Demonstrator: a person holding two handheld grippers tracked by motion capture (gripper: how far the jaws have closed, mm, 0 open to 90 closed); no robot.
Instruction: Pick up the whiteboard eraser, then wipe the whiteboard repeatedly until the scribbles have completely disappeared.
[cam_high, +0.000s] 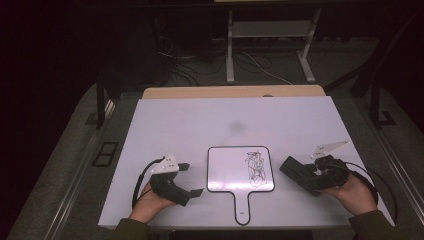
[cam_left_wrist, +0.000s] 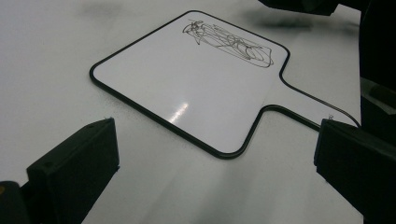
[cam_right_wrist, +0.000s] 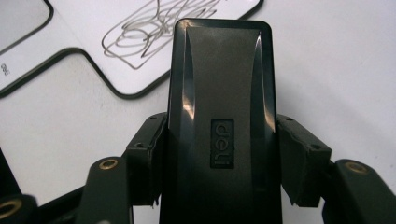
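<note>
Eraser (cam_right_wrist: 219, 121) first: we have the black block clamped lengthwise in the right tongs (cam_high: 300, 172), both jaws pressed against its long sides, its far end reaching toward the scribble (cam_high: 255, 167) on the small paddle-shaped whiteboard (cam_high: 227, 170). In the high view the eraser sits just off the board's right edge, near the tabletop (cam_high: 200, 120), not yet on the writing. The left tongs (cam_high: 187, 180) rest at the board's left side, jaws wide apart and holding nothing; in the left gripper view the board's handle (cam_left_wrist: 308, 105) lies near 1 jaw without touching it.

We judge the step in hand to be the approach: the eraser is gripped, and the marks are untouched. Next we would need to carry the eraser left over the black rim, set its felt face flat on the scribble, and rub. The board lies loose, so the left tongs may have to pin the handle to stop it sliding.
</note>
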